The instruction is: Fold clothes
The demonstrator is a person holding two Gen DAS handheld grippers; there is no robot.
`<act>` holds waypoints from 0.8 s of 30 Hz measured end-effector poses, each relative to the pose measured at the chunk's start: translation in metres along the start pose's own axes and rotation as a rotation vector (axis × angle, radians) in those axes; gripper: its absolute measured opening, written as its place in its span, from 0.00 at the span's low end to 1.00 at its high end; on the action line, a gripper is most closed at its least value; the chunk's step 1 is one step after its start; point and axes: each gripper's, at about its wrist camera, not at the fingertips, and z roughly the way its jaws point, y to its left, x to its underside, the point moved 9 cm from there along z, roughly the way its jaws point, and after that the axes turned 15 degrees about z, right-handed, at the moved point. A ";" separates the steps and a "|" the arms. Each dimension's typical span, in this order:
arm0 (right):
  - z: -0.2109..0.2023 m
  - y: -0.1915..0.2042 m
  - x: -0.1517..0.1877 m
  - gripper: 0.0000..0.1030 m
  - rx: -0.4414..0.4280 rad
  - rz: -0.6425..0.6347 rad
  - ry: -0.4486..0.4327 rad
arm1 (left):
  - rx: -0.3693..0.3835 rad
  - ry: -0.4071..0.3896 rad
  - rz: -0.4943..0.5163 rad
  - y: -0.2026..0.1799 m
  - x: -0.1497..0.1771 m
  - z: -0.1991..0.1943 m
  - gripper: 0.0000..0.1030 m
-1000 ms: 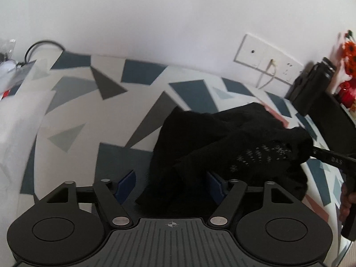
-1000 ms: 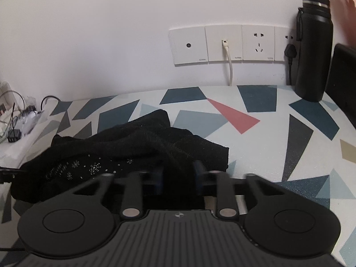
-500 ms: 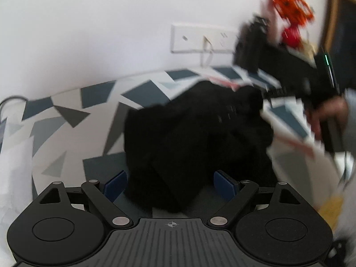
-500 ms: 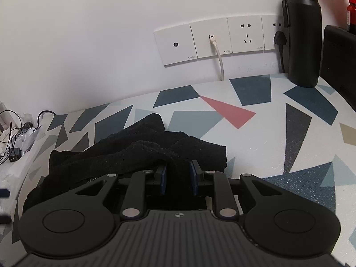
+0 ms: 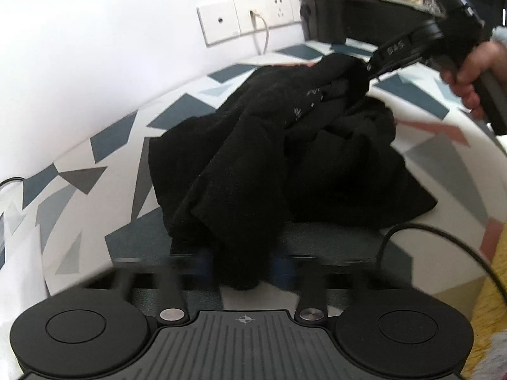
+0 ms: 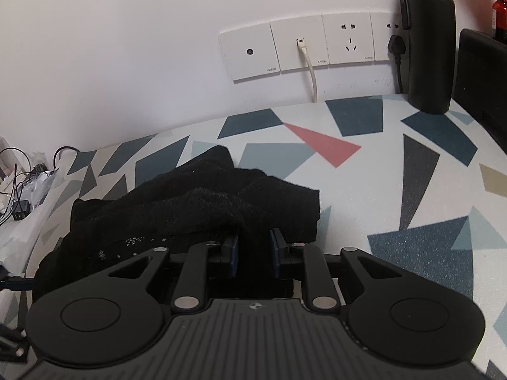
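So the left gripper (image 5: 240, 262) has swung round and its jaws, wide open a moment ago, are closing on a fold of the black garment (image 5: 285, 158) bunched on the patterned table (image 6: 412, 190). Right gripper (image 6: 253, 250) is closing too, pinching the opposite corner. Both ends grabbed, so spreading it flat looks next.

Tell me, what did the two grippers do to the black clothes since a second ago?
The left gripper swung round the black garment, and its wide-open jaws are now closing on a hanging fold near the edge. The right gripper stayed put, clamped on the opposite corner and squeezing slightly tighter. The patterned table, the wall sockets and the black bottle did not move.
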 end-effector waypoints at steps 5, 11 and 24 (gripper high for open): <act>-0.006 0.002 0.001 0.12 -0.005 0.006 -0.008 | 0.052 -0.089 -0.092 0.013 -0.009 -0.020 0.05; -0.025 0.012 -0.006 0.05 -0.039 0.013 -0.073 | 0.014 -0.268 -0.329 0.047 -0.024 -0.056 0.05; -0.119 0.037 -0.067 0.04 -0.154 0.094 -0.318 | -0.078 -0.504 -0.426 0.090 -0.071 -0.119 0.05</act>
